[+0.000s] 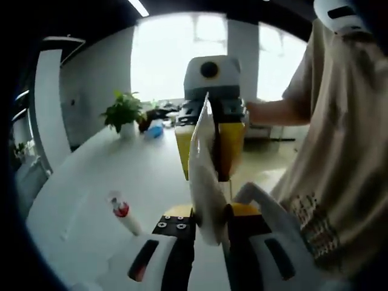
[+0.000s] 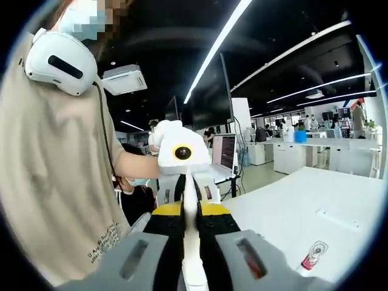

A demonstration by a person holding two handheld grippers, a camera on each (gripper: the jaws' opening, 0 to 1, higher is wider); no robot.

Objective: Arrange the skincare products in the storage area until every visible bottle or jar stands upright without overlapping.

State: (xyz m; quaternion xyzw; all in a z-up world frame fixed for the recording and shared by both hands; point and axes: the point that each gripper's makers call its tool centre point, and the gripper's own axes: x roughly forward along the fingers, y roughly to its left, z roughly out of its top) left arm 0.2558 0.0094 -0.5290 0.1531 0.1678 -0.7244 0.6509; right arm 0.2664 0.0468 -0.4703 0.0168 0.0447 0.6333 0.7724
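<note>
A white squeeze tube (image 1: pixel 203 176) hangs in the air between my two grippers, above the white table (image 1: pixel 109 176). My left gripper (image 1: pixel 209 217) is shut on its near end. My right gripper (image 1: pixel 209 173) faces the camera, its yellow jaws shut on the far end. In the right gripper view the tube (image 2: pixel 190 200) runs edge-on from my right gripper (image 2: pixel 191 223) to my left gripper (image 2: pixel 189 189). A small clear bottle with a red label (image 1: pixel 122 213) lies on its side on the table, left of the jaws. It lies at the lower right in the right gripper view (image 2: pixel 313 254).
A person in a beige shirt (image 1: pixel 339 151) stands close behind the grippers. A potted plant (image 1: pixel 123 112) and a blue item (image 1: pixel 156 128) stand at the table's far end. A laptop (image 2: pixel 223 151) sits behind the left gripper. Other desks (image 2: pixel 291 154) fill the background.
</note>
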